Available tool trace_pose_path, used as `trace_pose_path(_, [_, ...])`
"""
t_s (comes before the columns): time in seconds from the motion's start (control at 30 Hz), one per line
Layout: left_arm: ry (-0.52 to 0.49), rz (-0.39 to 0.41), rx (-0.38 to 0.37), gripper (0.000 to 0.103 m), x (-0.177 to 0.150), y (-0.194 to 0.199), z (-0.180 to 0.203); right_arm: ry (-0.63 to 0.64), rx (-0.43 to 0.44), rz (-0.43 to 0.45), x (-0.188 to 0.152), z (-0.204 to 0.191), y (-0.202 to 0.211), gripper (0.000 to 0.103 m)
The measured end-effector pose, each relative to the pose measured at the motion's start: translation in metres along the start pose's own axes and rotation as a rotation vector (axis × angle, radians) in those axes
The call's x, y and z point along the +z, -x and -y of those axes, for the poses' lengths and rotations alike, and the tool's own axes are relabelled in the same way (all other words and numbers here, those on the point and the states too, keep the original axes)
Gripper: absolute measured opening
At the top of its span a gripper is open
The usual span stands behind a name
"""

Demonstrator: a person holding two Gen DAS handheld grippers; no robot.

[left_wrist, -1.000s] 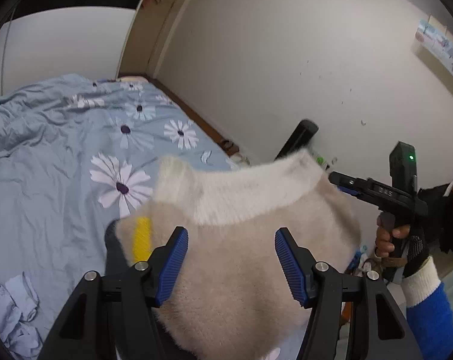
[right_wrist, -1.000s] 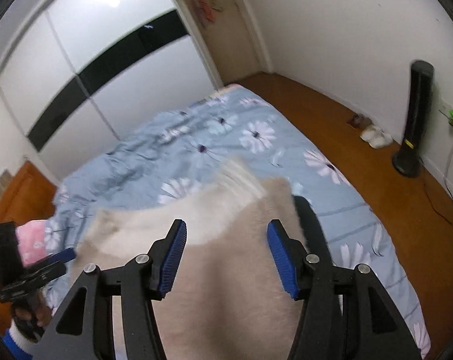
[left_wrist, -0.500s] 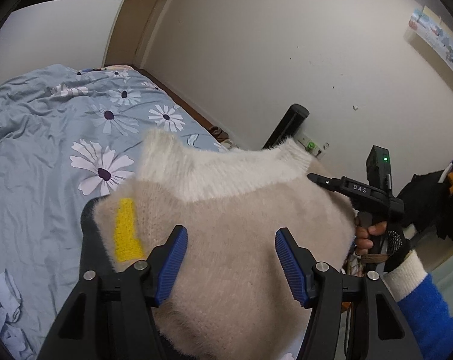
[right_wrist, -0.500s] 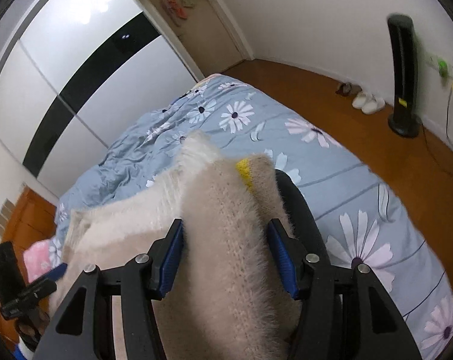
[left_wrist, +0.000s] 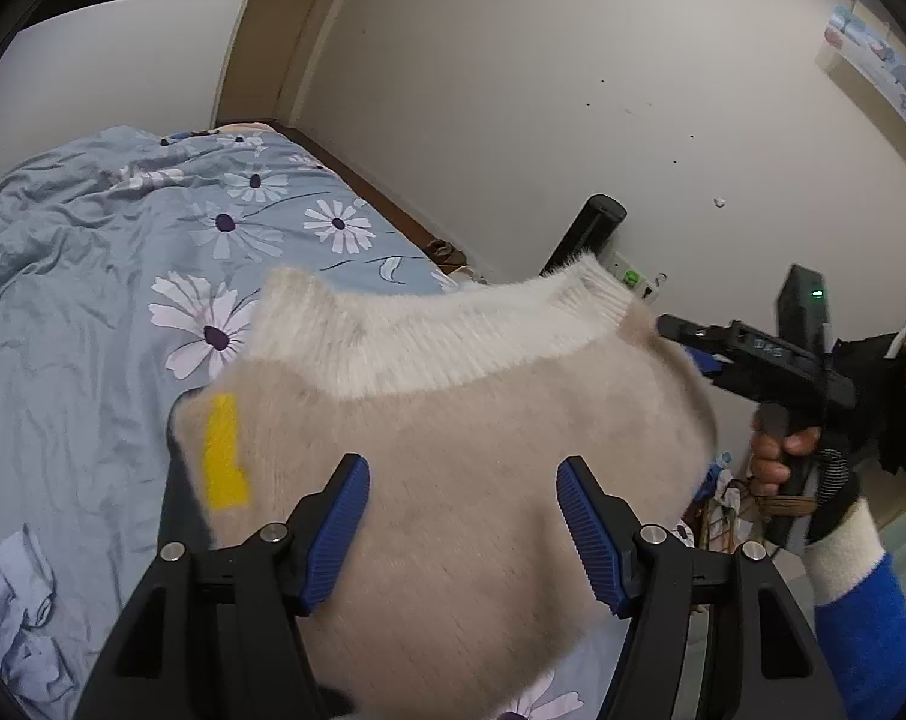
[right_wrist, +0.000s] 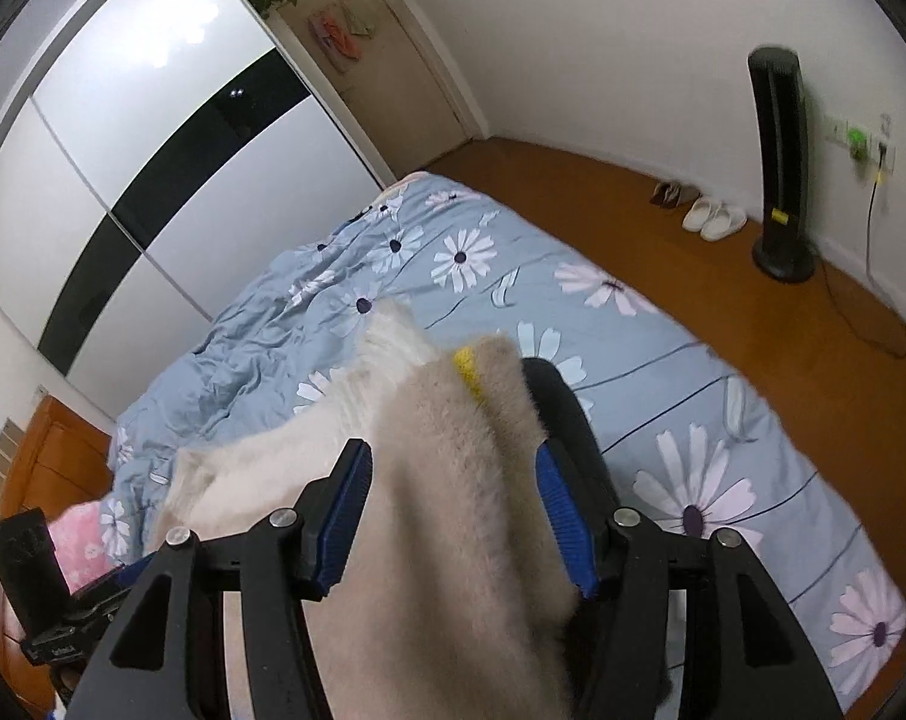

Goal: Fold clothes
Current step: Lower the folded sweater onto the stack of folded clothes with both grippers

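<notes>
A fuzzy beige sweater (left_wrist: 465,432) with a white ribbed collar (left_wrist: 429,336) and a yellow patch (left_wrist: 222,456) hangs in the air over the bed. It lies between the wide-apart blue pads of my left gripper (left_wrist: 462,534); what bears it is hidden. In the left wrist view my right gripper (left_wrist: 687,336) touches the sweater's far right edge; whether it pinches it is hidden. In the right wrist view the sweater (right_wrist: 453,480) fills the gap between the spread pads of my right gripper (right_wrist: 453,516). A black part (right_wrist: 567,420) shows beside it.
The bed with a blue daisy-print cover (left_wrist: 93,276) lies below and left. A crumpled pale garment (left_wrist: 15,594) sits at its near left. A black tower fan (right_wrist: 780,162), white slippers (right_wrist: 714,219) and wood floor are to the right. A wardrobe (right_wrist: 153,138) stands behind the bed.
The sweater has been lifted and turned, so its collar and yellow patch now face the left camera. The right gripper has swung round beside its edge.
</notes>
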State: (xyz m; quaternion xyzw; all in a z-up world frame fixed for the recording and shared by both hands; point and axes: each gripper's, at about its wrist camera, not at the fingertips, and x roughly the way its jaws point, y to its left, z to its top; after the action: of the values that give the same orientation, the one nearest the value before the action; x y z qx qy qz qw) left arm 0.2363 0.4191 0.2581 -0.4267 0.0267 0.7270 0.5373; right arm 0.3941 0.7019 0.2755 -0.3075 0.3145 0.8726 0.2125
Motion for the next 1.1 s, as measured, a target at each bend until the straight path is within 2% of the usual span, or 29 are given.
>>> trace_pose_path(0.13, [-0.015, 0.028, 0.026, 0.07, -0.004, 0.016, 0.007, 0.086, -0.037, 0.033, -0.007, -0.023, 0.027, 0.058])
trace_pose_path(0.27, [-0.025, 0.06, 0.045, 0.08, -0.015, 0.035, 0.017, 0.182, -0.068, 0.059, -0.028, -0.046, 0.05, 0.059])
trace_pose_path(0.33, [-0.031, 0.073, 0.05, 0.082, -0.022, 0.043, 0.023, 0.225, -0.076, 0.065, -0.044, -0.057, 0.061, 0.059])
trace_pose_path(0.37, [-0.032, 0.077, 0.045, 0.084, -0.026, 0.046, 0.025, 0.242, -0.075, 0.068, -0.053, -0.062, 0.067, 0.063])
trace_pose_path(0.43, [-0.028, 0.09, 0.036, 0.089, -0.037, 0.054, 0.031, 0.258, -0.081, 0.071, -0.067, -0.066, 0.076, 0.067])
trace_pose_path(0.5, [-0.021, 0.105, 0.034, 0.1, -0.048, 0.059, 0.034, 0.268, -0.083, 0.069, -0.082, -0.069, 0.083, 0.067])
trace_pose_path(0.57, [-0.012, 0.115, 0.031, 0.103, -0.06, 0.062, 0.038, 0.275, -0.081, 0.045, -0.1, -0.071, 0.085, 0.07])
trace_pose_path(0.67, [0.009, 0.107, 0.027, 0.103, -0.08, 0.06, 0.039, 0.299, -0.114, 0.017, -0.12, -0.073, 0.08, 0.077])
trace_pose_path(0.8, [0.002, 0.078, 0.062, 0.103, -0.1, 0.054, 0.042, 0.313, -0.109, -0.039, -0.144, -0.072, 0.067, 0.077])
trace_pose_path(0.9, [0.011, 0.082, 0.089, 0.103, -0.112, 0.051, 0.041, 0.319, -0.119, -0.055, -0.154, -0.072, 0.06, 0.078])
trace_pose_path(1.0, [0.019, 0.071, 0.124, 0.103, -0.119, 0.045, 0.041, 0.318, -0.116, -0.065, -0.162, -0.073, 0.056, 0.089])
trace_pose_path(1.1, [0.035, 0.08, 0.145, 0.103, -0.125, 0.04, 0.039, 0.328, -0.112, -0.072, -0.168, -0.075, 0.051, 0.089])
